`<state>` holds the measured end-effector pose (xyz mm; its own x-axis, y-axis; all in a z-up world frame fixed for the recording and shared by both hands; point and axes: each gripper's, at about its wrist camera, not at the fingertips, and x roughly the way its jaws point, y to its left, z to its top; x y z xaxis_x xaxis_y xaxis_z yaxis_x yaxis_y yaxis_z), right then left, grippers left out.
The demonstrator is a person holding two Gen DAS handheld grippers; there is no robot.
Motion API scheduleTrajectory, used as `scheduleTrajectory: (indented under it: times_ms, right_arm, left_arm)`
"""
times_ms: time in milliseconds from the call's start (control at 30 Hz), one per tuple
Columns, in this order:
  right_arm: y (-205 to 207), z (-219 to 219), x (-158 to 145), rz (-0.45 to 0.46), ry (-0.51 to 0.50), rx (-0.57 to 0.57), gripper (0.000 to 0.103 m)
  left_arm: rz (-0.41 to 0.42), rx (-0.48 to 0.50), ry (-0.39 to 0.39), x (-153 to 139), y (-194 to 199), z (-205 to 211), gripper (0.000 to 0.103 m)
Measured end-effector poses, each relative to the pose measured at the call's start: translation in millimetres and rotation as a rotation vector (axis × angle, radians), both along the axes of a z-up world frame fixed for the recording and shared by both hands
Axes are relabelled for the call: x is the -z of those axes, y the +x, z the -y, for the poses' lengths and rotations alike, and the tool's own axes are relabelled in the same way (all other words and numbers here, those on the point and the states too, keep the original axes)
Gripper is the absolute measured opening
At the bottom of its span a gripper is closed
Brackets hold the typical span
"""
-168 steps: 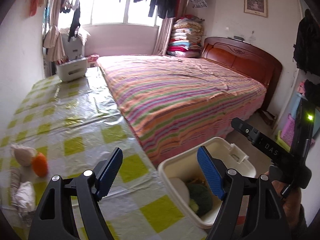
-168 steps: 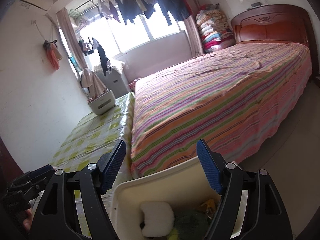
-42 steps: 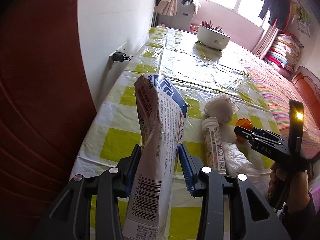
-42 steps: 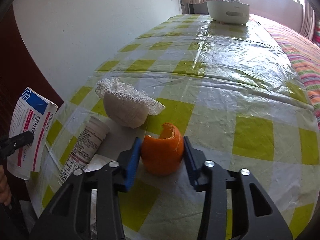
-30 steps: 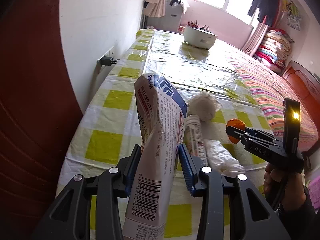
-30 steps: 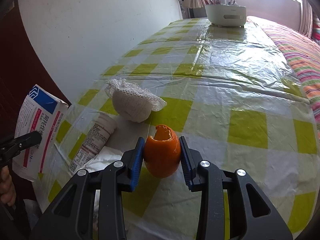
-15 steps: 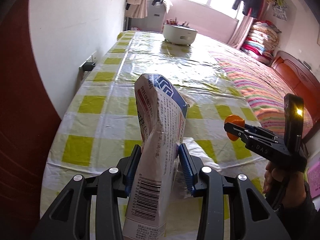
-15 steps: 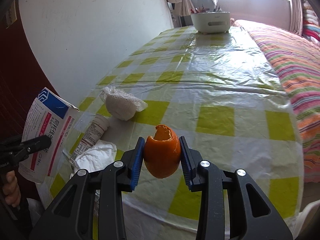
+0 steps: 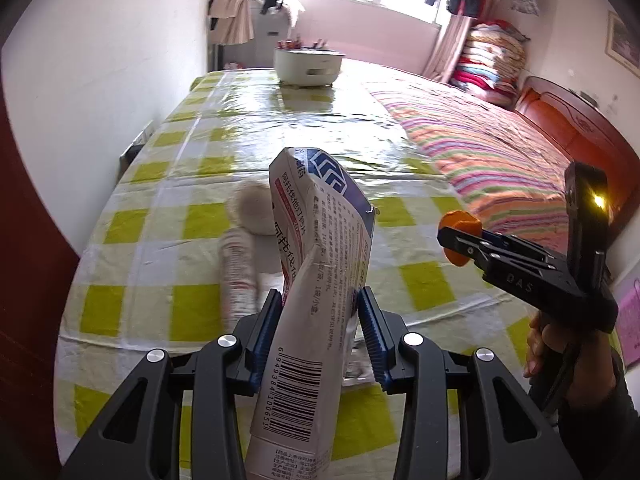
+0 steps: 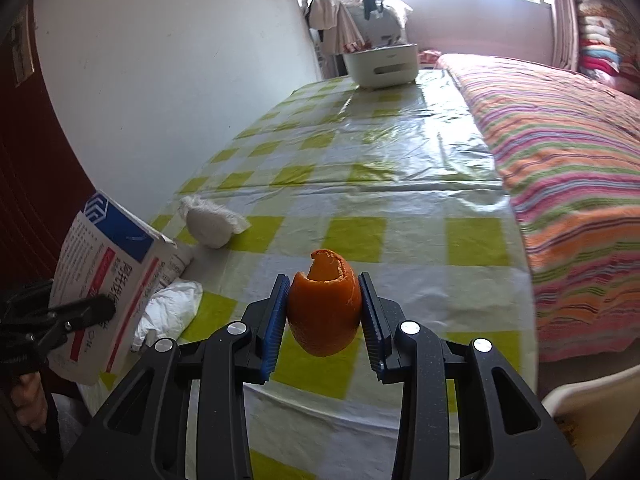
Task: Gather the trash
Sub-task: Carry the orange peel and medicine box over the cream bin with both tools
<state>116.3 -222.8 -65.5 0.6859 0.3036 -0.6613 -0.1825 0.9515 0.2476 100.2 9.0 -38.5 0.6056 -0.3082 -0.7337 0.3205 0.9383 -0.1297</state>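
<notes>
Both grippers lifted box [image 9: 320, 280], peel [image 10: 324, 308] off table [image 10: 400, 152].

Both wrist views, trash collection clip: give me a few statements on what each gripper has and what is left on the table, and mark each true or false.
1. The left gripper is shut on a crushed medicine box. True.
2. The right gripper is open and holds nothing. False: it is shut on an orange peel, held clear above the table.
3. A crumpled white tissue lies on the table. True.
4. The white bottle stands upright. False: it lies on its side.
5. The foam fruit net is in the left gripper. False: it rests on the checked cloth.
6. A white pot sits at the table's far end. True.
</notes>
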Motion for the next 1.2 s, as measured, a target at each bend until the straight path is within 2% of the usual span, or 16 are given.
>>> scheduleTrajectory:
  times_ms: [533,933,1200]
  right_arm:
    - [-36.8,70.3,-13.1,0.056,0.020,0.105,0.034]
    - [-76.8,147.9,-16.4,0.093,0.015,0.270,0.034]
    - [-101.4,184.5,-19.4,0.109,-0.022,0.377,0.035]
  left_arm:
    - [-0.002,0.149,0.005,4.0,-21.6,90.2,0.039]
    - [0.008,0.321,0.024,2.8,-38.3,169.4,0.039]
    - [0.012,0.383,0.041,1.9,-49.7,202.7,0.039]
